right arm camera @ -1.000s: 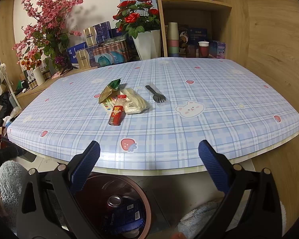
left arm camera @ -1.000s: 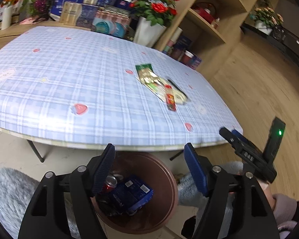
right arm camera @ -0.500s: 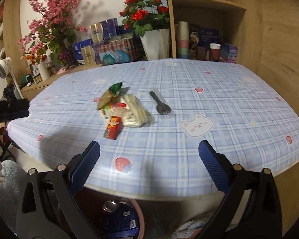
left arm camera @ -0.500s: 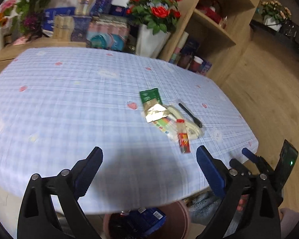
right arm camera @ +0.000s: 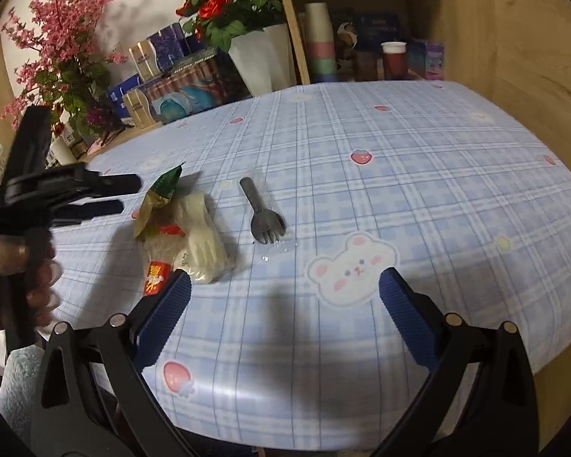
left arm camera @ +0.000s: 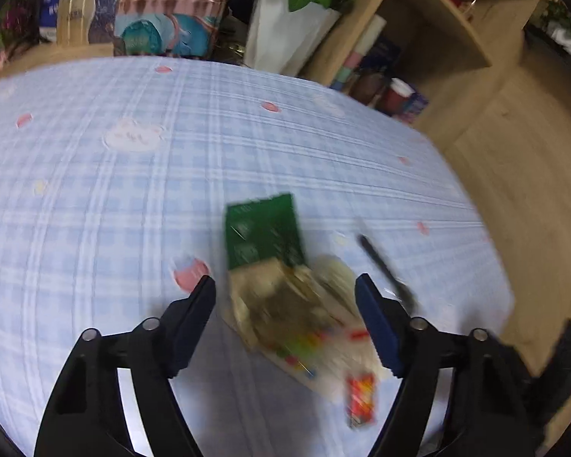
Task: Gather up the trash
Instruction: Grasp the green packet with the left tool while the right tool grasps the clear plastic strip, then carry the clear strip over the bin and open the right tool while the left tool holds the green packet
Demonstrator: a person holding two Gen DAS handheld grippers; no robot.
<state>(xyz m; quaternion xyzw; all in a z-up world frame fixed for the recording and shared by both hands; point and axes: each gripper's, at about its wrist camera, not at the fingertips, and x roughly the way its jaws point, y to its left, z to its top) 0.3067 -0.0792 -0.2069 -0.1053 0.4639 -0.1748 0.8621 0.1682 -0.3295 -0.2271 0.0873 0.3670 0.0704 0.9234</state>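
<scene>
A pile of trash lies on the blue plaid table (left arm camera: 95, 190): a green and gold wrapper (left arm camera: 264, 232), a pale plastic bag (right arm camera: 201, 240), a small red packet (left arm camera: 360, 400) and a black plastic fork (right arm camera: 262, 213) in clear film. My left gripper (left arm camera: 285, 293) is open and hovers just above the wrappers, its fingers on either side of the pile. It also shows at the left of the right wrist view (right arm camera: 95, 196). My right gripper (right arm camera: 283, 289) is open and empty, over the table's near part, right of the pile.
Red roses in a white pot (right arm camera: 262, 57), pink blossoms (right arm camera: 61, 38), gift boxes (right arm camera: 186, 87) and stacked cups (right arm camera: 321, 42) stand beyond the table's far edge. A wooden shelf (left arm camera: 437, 30) and wood floor (left arm camera: 533, 190) lie to the right.
My left gripper rose from over the brown bin under the table edge and moved forward over the table until the trash pile lies between its fingers. My right gripper advanced a little over the table.
</scene>
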